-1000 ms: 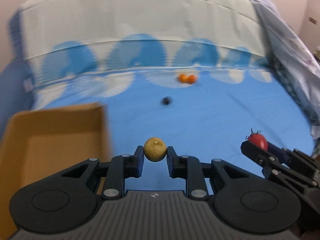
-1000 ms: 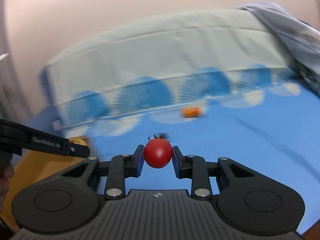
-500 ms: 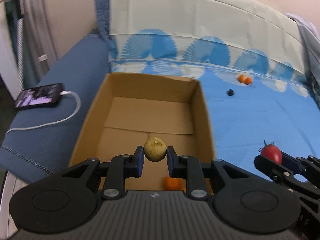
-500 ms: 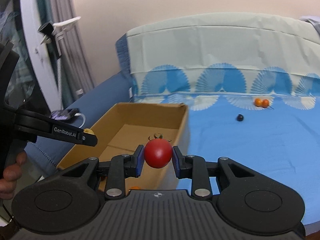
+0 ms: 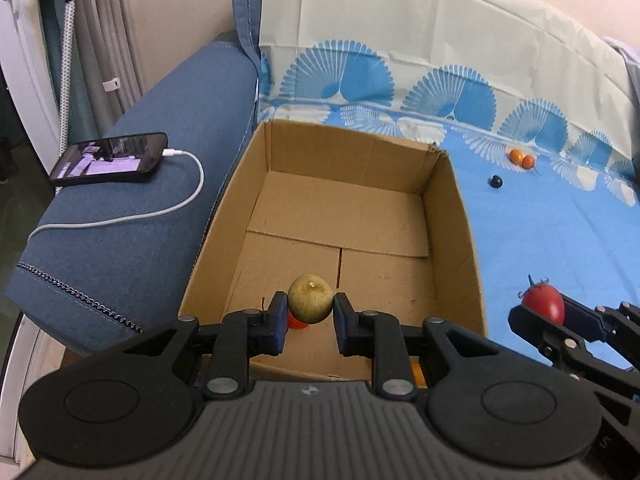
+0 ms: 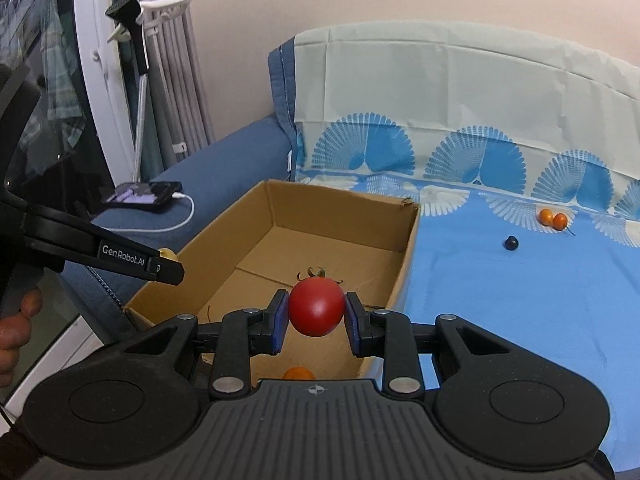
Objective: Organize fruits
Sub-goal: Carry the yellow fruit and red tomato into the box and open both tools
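My left gripper (image 5: pixel 311 313) is shut on a yellow-green round fruit (image 5: pixel 311 298) and holds it over the near end of an open cardboard box (image 5: pixel 452 208). My right gripper (image 6: pixel 316 320) is shut on a red tomato (image 6: pixel 316 306) above the box's near right corner (image 6: pixel 404 280); it also shows in the left wrist view (image 5: pixel 544 308). Small orange fruits lie in the box, partly hidden under the grippers (image 6: pixel 298 373). Two orange fruits (image 5: pixel 521 158) and a dark round fruit (image 5: pixel 496 181) lie on the blue sheet.
The box sits on a bed with a blue patterned sheet (image 5: pixel 560 232). A phone (image 5: pixel 110 158) on a white charging cable (image 5: pixel 176 208) lies on the blue armrest to the left. Curtains and a white stand (image 6: pixel 136 80) are at the far left.
Both grippers swung left from over the open sheet to the box, each still holding its fruit. The left one now hangs over the box's near end.
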A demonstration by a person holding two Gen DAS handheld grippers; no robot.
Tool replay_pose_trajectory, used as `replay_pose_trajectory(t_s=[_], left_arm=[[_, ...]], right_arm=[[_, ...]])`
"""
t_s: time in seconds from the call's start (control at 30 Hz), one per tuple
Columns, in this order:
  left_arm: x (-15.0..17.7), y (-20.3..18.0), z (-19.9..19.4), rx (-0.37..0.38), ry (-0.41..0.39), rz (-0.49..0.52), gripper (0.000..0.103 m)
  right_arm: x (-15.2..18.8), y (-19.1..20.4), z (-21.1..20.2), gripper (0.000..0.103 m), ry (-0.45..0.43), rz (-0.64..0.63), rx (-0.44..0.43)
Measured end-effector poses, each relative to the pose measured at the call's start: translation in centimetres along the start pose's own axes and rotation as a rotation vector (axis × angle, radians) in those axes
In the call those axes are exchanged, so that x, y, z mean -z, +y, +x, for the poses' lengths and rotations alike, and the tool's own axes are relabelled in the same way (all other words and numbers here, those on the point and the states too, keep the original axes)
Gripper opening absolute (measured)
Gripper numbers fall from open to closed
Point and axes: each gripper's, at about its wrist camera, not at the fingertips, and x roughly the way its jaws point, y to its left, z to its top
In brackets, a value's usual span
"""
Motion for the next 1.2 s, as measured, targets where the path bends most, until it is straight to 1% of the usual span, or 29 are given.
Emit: replay_pose_trajectory(t_s=[0.27,0.37,0.4,0.5,0.67,0.7,0.73,0.77,0.8,0.83,0.87,0.9,0.93,1.0,1.1,1.13,1.2], left_arm=[[-0.3,-0.3,4.1,-0.005,0.063,0.051,0.027],[-0.3,-0.6,6.4,0.0,0.083,0.088,0.027],[-0.2,-0.8,7.3,-0.013,0.101,0.103,0.027],[-0.3,-0.8,9.3,-0.005,0.131,0.111,0.027],[-0.6,-0.8,12.0,-0.025,0.142,0.14,0.027],[-0.6,-0.8,12.5,-0.022,0.135,0.151,0.03],[-0.7,-0.9,12.8,-0.022,0.133,0.171,0.049],[-0.9,-1.0,13.0,-0.023,0.129,0.184,0.064],[-1.0,-1.1,12.8,-0.027,0.112,0.194,0.091],[-1.1,-1.1,12.5,-0.067,0.081,0.195,0.101],[-1.2,-1.0,11.9,-0.091,0.04,0.2,0.103],[-1.4,-1.0,11.4,-0.086,0.011,0.206,0.103],[-1.5,-0.9,10.8,-0.076,-0.001,0.21,0.103],[-1.6,-0.8,9.8,-0.082,-0.014,0.199,0.103],[-1.1,-0.7,7.8,-0.1,-0.033,0.164,0.103],[-0.8,-0.6,7.1,-0.099,-0.04,0.148,0.103],[-0.1,-0.5,5.7,-0.091,-0.053,0.109,0.103]], right_arm=[[0.2,0.5,4.3,0.031,0.065,-0.042,0.016],[0.4,0.5,6.4,0.031,0.099,-0.06,0.022],[0.6,0.5,7.1,0.031,0.111,-0.065,0.025],[0.9,0.4,9.1,0.031,0.146,-0.075,0.028],[0.9,0.4,11.3,0.031,0.175,-0.09,0.031],[0.9,0.4,11.6,0.031,0.179,-0.093,0.029],[0.8,0.4,11.8,0.031,0.183,-0.096,0.019],[0.7,0.4,11.8,0.033,0.177,-0.098,0.015],[0.6,0.5,11.7,0.045,0.165,-0.099,0.023],[0.5,0.4,11.5,0.049,0.151,-0.101,0.04],[0.3,0.3,11.3,0.062,0.139,-0.099,0.05],[0.1,0.1,11.0,0.075,0.132,-0.092,0.053],[0.0,-0.1,10.7,0.078,0.126,-0.081,0.055],[-0.2,-0.2,9.8,0.084,0.124,-0.063,0.054],[-0.4,0.0,8.0,0.09,0.123,-0.057,0.065],[-0.4,0.2,7.4,0.091,0.121,-0.062,0.07],[-0.7,0.7,6.1,0.097,0.114,-0.072,0.094]])
